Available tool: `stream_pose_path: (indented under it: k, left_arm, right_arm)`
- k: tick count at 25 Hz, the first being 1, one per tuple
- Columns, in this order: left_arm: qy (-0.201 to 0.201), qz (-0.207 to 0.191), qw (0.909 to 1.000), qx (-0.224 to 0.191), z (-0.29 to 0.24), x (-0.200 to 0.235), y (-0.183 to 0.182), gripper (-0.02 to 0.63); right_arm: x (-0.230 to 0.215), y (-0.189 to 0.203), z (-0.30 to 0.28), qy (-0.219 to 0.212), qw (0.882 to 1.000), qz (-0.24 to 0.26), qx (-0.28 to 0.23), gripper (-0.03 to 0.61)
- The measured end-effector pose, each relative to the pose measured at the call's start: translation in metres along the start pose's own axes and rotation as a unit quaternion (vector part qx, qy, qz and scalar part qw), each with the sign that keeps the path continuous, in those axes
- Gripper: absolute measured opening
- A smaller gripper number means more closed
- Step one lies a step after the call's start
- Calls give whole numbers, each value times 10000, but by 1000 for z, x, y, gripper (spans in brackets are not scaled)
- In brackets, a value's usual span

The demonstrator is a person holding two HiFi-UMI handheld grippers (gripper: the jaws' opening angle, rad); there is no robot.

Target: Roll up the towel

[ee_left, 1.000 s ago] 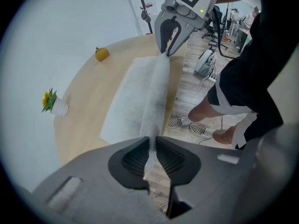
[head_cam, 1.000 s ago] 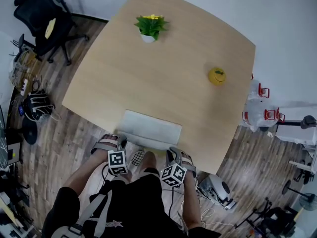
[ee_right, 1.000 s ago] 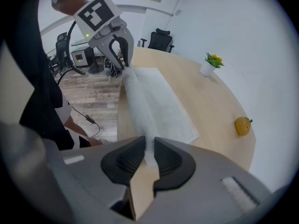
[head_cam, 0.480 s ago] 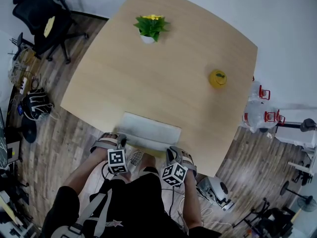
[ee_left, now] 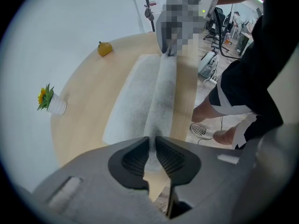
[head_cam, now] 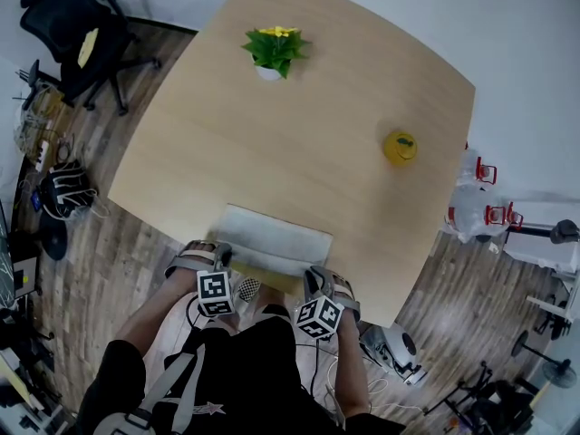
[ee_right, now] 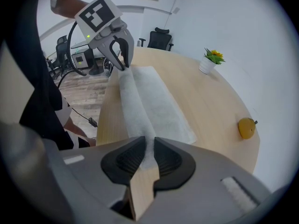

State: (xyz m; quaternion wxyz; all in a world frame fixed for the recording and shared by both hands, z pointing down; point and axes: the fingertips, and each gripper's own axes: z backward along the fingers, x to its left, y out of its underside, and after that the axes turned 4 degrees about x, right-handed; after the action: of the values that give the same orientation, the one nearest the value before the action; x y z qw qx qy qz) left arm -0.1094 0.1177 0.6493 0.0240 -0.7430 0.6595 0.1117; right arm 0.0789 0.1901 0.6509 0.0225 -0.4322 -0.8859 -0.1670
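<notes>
head: overhead, steeply down | gripper views: close, facing each other | shared: towel

Potted plant (yellow blooms), yellow fruit — well apart, office chair

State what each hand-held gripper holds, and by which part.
The towel, by its rolled near edge: left hand-held gripper at one end, right hand-held gripper opposite.
</notes>
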Motion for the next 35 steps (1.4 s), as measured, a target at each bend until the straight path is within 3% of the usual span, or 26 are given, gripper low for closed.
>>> stream_pose_path:
  k: [18, 22, 28, 35]
  left_arm:
    - [104, 190, 9995, -223, -12, 27, -11, 67]
    - [-120, 280, 9993, -194, -12, 32, -9, 76]
    - [-528, 446, 9970, -341, 4, 39, -8, 147]
    - [-779, 463, 9949, -446, 24, 32, -10, 152]
  right_arm:
    - [-30, -6, -13, 166, 9997, -98, -145, 71]
    - [-33, -8, -14, 329, 9994, -1, -116, 72]
    - [-34, -8, 1, 691, 9973, 123, -203, 107]
    - [-25, -11, 22, 823, 9957, 214, -362, 118]
